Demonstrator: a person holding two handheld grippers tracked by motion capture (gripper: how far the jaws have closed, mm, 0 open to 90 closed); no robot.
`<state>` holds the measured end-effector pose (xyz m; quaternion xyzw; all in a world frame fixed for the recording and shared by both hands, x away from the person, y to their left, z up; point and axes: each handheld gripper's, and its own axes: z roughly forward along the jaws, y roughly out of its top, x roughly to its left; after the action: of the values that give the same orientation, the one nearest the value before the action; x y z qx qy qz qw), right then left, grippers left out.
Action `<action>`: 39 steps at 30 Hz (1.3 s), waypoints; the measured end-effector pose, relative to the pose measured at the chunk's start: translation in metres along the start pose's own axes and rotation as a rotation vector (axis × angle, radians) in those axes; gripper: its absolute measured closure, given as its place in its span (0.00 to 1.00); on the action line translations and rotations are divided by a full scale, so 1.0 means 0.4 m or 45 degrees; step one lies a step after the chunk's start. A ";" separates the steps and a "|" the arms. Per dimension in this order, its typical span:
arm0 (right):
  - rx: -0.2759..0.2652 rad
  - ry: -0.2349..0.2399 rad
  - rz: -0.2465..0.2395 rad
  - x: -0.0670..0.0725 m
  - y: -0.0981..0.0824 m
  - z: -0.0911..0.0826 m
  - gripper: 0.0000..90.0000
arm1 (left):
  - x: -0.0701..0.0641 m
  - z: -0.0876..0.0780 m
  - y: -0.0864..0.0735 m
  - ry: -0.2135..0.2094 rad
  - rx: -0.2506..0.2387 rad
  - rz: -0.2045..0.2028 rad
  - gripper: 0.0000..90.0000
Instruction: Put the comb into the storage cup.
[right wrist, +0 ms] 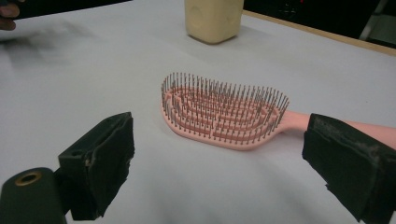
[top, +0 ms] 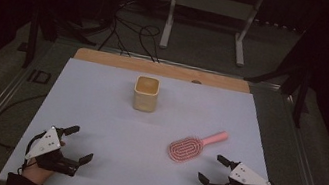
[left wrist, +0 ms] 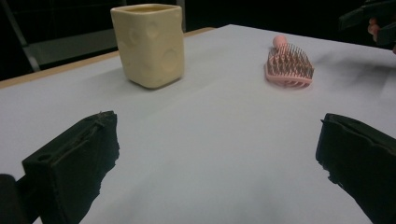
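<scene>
Left gripper: the left gripper sits at the lower left of the high view, jaws spread wide and holding nothing, a grey three-cornered plate on top.
Left gripper's own view: two black jaws rise from the bottom corners, bare pale surface between them.
Right gripper: the right gripper sits at the lower right of the high view, jaws released and wide apart, nothing gripped.
Right gripper's own view: the jaws stand at the lower left and right edges of the frame; the right-hand jaw covers part of the brush handle, and I can't tell if it touches it.
Hairbrush: the pink hairbrush lies just up and left of the right gripper in the high view, right of centre, bristles up, handle pointing to the upper right.
Hairbrush, close: in the right gripper view the hairbrush lies at mid-frame, just beyond the jaws, oval head with rows of thin bristles; in the left gripper view the hairbrush shows at the upper right.
Cup: a cream square cup stands upright at upper centre of the high view, well apart from both grippers and the brush; the cup shows round dimples on its sides.
Surface: a pale sheet with a wooden strip along its far edge.
Beyond: dark floor, cables and a white frame stand at the top of the high view.
</scene>
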<state>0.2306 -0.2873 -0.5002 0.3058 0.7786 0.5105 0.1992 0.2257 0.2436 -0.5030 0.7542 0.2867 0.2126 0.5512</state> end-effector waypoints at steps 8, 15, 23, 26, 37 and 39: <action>0.003 0.011 0.012 -0.006 -0.004 0.000 0.11 | -0.001 0.001 0.002 -0.004 -0.001 0.000 0.00; 0.040 0.081 0.012 0.002 0.004 0.004 0.11 | -0.001 -0.006 0.003 -0.008 -0.001 -0.004 0.00; 0.040 0.104 0.009 0.018 0.024 -0.002 0.09 | -0.005 -0.005 0.003 -0.028 0.005 0.008 0.00; 0.044 0.102 0.009 0.021 0.031 -0.003 0.09 | -0.005 -0.010 0.004 -0.025 -0.009 0.001 0.00; 0.050 0.139 -0.013 0.040 0.067 -0.009 0.09 | -0.006 -0.011 0.004 -0.022 -0.005 -0.004 0.00; 0.044 0.145 -0.017 0.043 0.079 -0.013 0.09 | -0.006 -0.011 0.004 -0.023 -0.005 -0.003 0.00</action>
<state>0.2235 -0.2699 -0.4693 0.2743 0.7995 0.5121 0.1525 0.2214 0.2448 -0.5000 0.7546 0.2824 0.2058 0.5555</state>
